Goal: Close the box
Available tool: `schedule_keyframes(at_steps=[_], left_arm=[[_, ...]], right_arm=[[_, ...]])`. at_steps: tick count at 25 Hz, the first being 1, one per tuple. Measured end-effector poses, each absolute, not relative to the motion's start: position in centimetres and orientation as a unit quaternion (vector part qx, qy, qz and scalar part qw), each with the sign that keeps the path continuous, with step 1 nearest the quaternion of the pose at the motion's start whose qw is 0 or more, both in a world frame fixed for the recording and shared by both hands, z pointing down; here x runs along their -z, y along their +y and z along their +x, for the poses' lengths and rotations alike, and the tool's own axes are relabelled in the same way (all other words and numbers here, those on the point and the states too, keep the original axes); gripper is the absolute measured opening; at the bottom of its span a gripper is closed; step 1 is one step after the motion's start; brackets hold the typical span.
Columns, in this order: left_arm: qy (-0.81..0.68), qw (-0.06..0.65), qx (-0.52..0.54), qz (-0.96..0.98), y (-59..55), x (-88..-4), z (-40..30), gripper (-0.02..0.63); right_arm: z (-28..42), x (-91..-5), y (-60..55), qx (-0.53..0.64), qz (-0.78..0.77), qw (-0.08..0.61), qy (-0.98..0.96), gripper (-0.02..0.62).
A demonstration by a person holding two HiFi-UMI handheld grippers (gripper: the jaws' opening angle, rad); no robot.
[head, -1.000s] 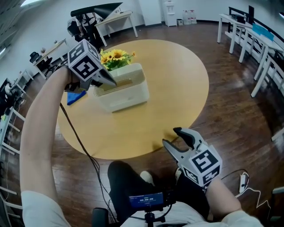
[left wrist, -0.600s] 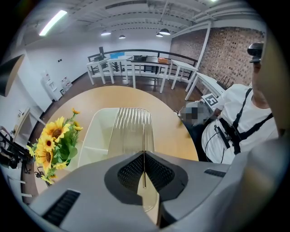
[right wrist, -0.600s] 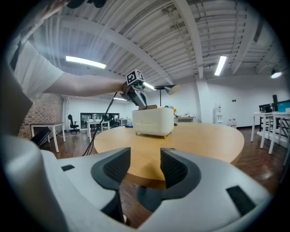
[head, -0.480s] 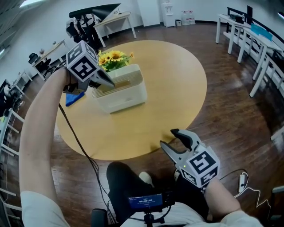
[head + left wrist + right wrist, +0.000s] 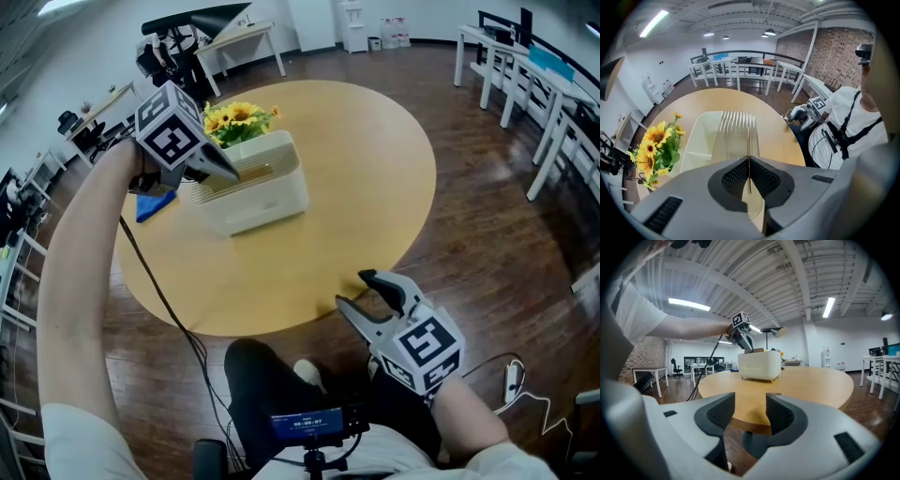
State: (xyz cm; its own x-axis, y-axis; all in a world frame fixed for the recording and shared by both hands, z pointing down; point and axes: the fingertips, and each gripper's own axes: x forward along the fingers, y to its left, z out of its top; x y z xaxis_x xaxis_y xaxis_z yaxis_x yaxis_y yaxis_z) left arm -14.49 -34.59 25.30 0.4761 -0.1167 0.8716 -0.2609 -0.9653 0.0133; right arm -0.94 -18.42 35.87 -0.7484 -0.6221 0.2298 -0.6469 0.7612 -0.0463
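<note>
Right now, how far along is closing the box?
Done: the left gripper is shut on the clear ribbed plastic lid. In hand: that lid stands raised over the cream rectangular plastic box, not yet closed. Left: lower it onto the rim and release. The right gripper is open, idle by the round wooden table.

Round table (image 5: 356, 169) carries the box (image 5: 267, 199), sunflowers (image 5: 236, 120) behind it, and perhaps a blue cloth (image 5: 150, 205).
</note>
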Motion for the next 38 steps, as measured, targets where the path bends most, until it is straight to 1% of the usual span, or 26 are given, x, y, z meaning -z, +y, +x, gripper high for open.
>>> schedule_keyframes(at_steps=[6, 25, 38], left_arm=[[-0.125, 0.044, -0.507, 0.851, -35.02, -25.36, -14.70, 0.012], [-0.120, 0.073, -0.489, 0.861, -34.47, -24.97, -14.41, 0.012], [-0.123, 0.068, -0.480, 0.866, -34.67, -24.91, -14.35, 0.012]], right_arm=[[-0.99, -35.57, -18.27, -0.061, 0.341, 0.098, -0.933, 0.216], [-1.28, -35.71, -18.19, -0.062, 0.338, 0.099, -0.934, 0.216], [-1.36, -35.47, -18.35, -0.061, 0.338, 0.097, -0.934, 0.216]])
